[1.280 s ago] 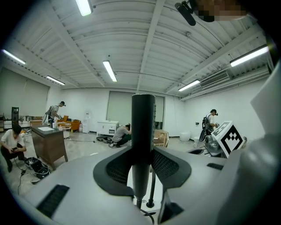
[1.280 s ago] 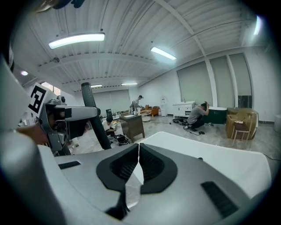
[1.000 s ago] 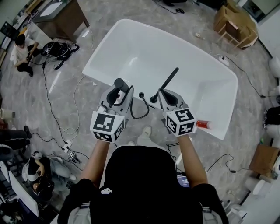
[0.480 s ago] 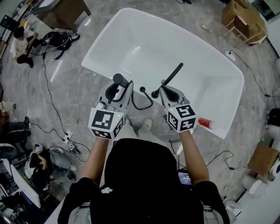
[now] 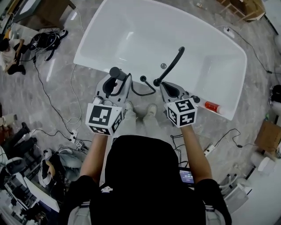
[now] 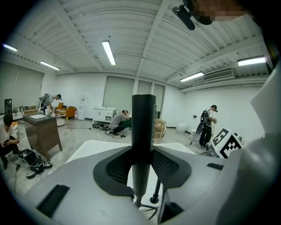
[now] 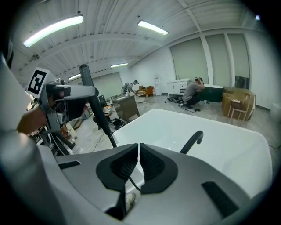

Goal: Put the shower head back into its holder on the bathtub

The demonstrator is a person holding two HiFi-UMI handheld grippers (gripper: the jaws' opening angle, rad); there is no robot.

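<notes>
The black shower head stands upright between the jaws of my left gripper, which is shut on its handle. Its thin black hose loops across to my right gripper, which is shut on the hose. Both grippers hang just over the near rim of the white bathtub. A small black holder post stands on that rim between them. The curved black faucet spout rises just beyond the right gripper.
A red bottle lies on the tub rim to the right. A drain shows in the tub floor. Cables trail over the marble floor at left, near seated people. Wooden crates stand at the far right.
Both grippers have come down toward the tub's near rim, the shower head and hose still in them. The tub now sits higher in the head view.
</notes>
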